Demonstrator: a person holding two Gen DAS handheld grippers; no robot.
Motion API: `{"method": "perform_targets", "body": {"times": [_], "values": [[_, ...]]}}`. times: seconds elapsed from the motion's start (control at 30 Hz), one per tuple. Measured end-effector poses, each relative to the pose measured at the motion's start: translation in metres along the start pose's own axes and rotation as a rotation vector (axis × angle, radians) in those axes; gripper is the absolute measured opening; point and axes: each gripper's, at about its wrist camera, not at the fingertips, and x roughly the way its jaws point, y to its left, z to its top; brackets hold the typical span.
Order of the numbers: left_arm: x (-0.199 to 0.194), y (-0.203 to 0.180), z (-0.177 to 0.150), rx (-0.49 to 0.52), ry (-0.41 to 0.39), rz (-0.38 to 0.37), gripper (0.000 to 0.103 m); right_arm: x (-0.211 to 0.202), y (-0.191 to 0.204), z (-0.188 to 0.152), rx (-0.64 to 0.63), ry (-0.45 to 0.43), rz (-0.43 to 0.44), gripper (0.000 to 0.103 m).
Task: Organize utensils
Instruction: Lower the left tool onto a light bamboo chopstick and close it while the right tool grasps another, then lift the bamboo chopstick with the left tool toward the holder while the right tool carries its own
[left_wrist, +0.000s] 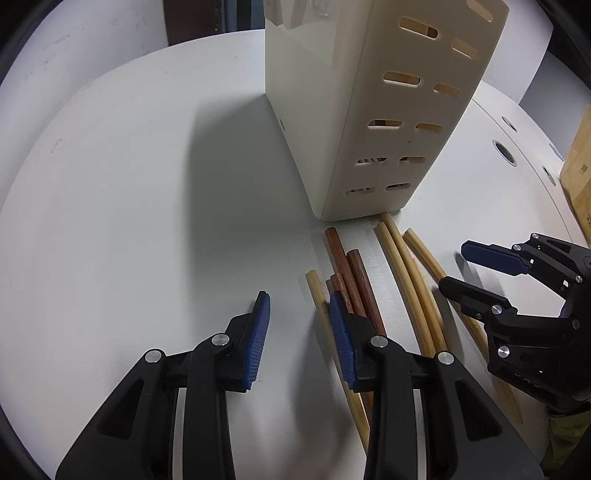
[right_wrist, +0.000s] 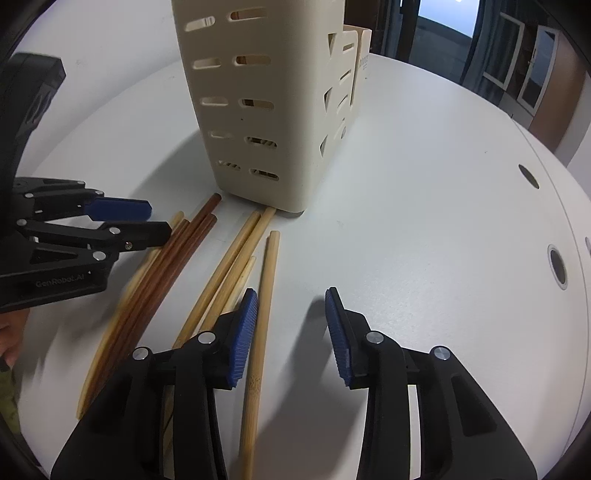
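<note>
Left wrist view shows the left gripper (left_wrist: 299, 314) spread and empty, the pale chopstick (left_wrist: 317, 291) just inside its right pad, long axis running toward the holder (left_wrist: 369, 122), the right gripper (left_wrist: 456, 267), also spread, farther right.
</note>
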Motion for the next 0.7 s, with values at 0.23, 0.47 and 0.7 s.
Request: {"method": "perform_targets", "body": {"times": [0.23, 0.47, 0.7], "values": [[0.001, -0.010, -0.004, 0.084, -0.024, 0.056, 0.014, -0.001, 0.001, 0.000, -0.017, -0.007, -0.002, 0.032], [0.005, -0.014, -0.001, 0.109, -0.033, 0.067, 0.005, 0.001, -0.007, 0.001, -0.013, -0.004, 0.047, 0.010], [0.000, -0.009, -0.003, 0.103, -0.042, 0.082, 0.004, -0.002, -0.004, -0.001, -0.019, -0.012, 0.085, 0.007]]}}
